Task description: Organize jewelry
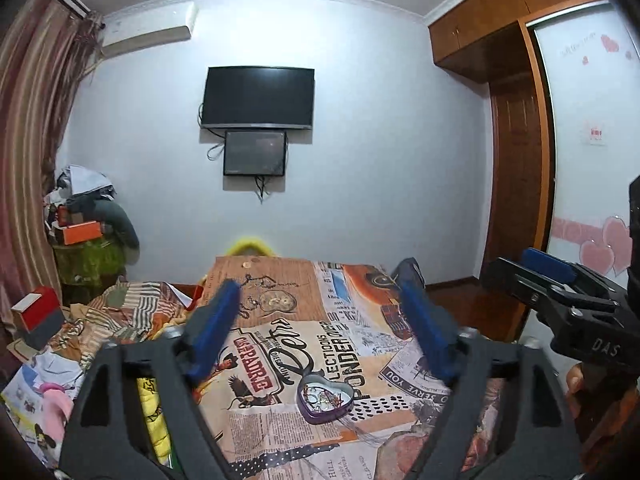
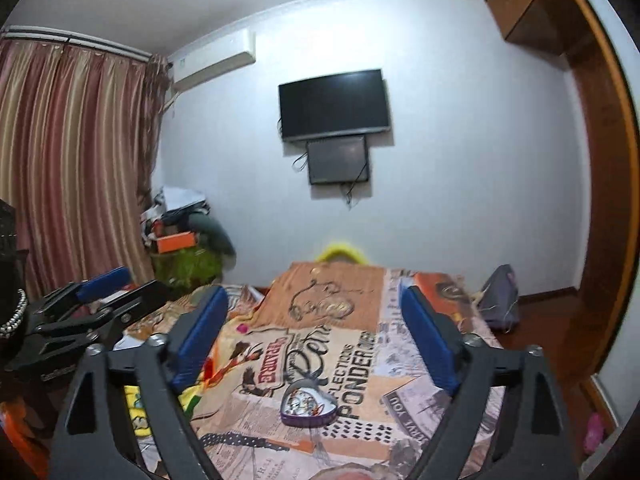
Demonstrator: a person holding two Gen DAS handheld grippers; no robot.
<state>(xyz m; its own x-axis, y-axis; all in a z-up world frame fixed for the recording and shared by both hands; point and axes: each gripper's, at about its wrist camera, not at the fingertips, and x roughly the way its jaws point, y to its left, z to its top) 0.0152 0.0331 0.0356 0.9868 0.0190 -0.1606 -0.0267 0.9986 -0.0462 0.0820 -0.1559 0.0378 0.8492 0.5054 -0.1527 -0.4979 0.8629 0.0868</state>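
A purple heart-shaped tin point(image 1: 325, 399) holding tangled jewelry sits on a newspaper-print cloth point(image 1: 360, 360) over a table. It also shows in the right wrist view point(image 2: 307, 404). More jewelry, chains and rings point(image 1: 276, 300), lies loose at the far end of the cloth. My left gripper point(image 1: 320, 304) is open and empty, held above the cloth short of the tin. My right gripper point(image 2: 314, 312) is open and empty too, at a similar height. Each gripper shows at the edge of the other's view: the right one point(image 1: 560, 280) and the left one point(image 2: 100, 292).
A bed with striped and printed fabric point(image 1: 120, 312) and a red box point(image 1: 36, 312) lies left of the table. A cluttered stand point(image 1: 88, 240) is in the far left corner. A grey bag point(image 2: 498, 300) sits on the wood floor at right. A TV point(image 1: 258, 98) hangs on the wall.
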